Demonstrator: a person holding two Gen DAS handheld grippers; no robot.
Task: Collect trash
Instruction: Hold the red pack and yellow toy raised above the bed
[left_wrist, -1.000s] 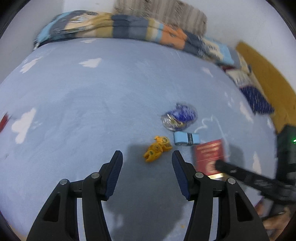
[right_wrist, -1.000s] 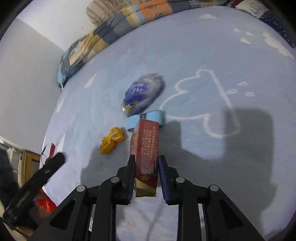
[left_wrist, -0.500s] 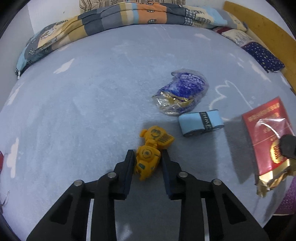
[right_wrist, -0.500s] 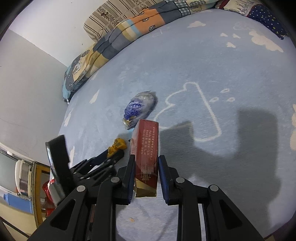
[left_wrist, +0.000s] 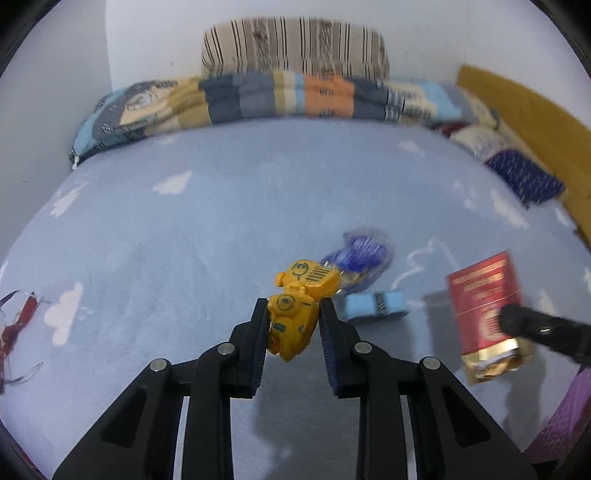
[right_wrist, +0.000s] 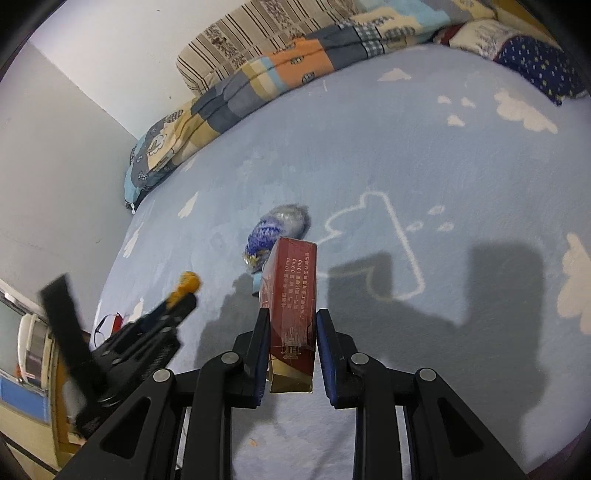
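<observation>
So both hands are loaded right now. On the big blue bed (left_wrist: 229, 206), the right gripper (right_wrist: 291, 343) has its jaws clamped on the sides of a red carton (right_wrist: 291, 295), which is up off the cover, and the left gripper (left_wrist: 293, 325) is squeezed shut on a little yellow toy (left_wrist: 295, 310), also lifted clear by the look of it.

Left to grab, I'd say: a crinkly blue wrapper (left_wrist: 360, 258) lying at about 1 o'clock from the toy, and a small light-blue band (left_wrist: 376, 304) just at 6 o'clock of the wrapper, both flat on the cover. Some red scraps (left_wrist: 16, 321) sit way out at 9 o'clock.

Containers: no bin or bag shows in either view, so nothing's been binned that I can see. The carton's bottom end looks torn open; can't tell if anything's inside.
</observation>
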